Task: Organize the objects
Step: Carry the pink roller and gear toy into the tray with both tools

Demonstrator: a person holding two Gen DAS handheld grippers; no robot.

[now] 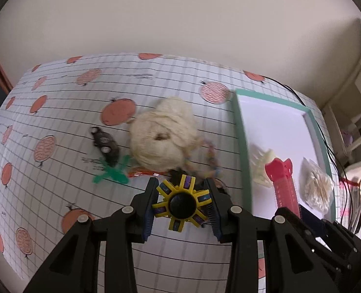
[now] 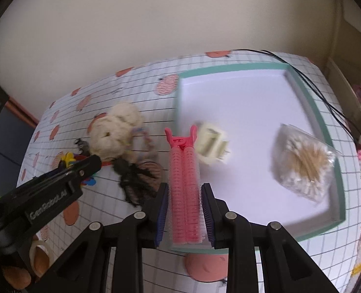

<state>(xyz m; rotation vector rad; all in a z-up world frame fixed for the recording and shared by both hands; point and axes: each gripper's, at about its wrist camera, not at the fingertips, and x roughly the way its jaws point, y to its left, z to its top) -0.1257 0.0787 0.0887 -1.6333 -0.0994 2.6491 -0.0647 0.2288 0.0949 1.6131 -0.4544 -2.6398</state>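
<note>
My left gripper (image 1: 182, 196) is shut on a yellow fidget spinner (image 1: 181, 202) with a black hub, held above the patterned tablecloth. My right gripper (image 2: 184, 195) is shut on a pink hair roller clip (image 2: 184, 188), held over the near left part of the teal-rimmed white tray (image 2: 336, 171). The same pink clip (image 1: 281, 183) shows at the right of the left wrist view. Inside the tray lie a cream claw clip (image 2: 211, 144) and a bag of cotton swabs (image 2: 302, 161). The left gripper's arm (image 2: 46, 195) crosses the left of the right wrist view.
On the cloth left of the tray (image 1: 241, 146) lie a ball of cream yarn (image 1: 163, 136), a black toy car (image 1: 106, 145), a green cross-shaped piece (image 1: 113, 173), a beaded bracelet (image 1: 212, 156) and a black hair net (image 2: 134, 178). A black cable (image 2: 326, 97) runs past the tray's far corner.
</note>
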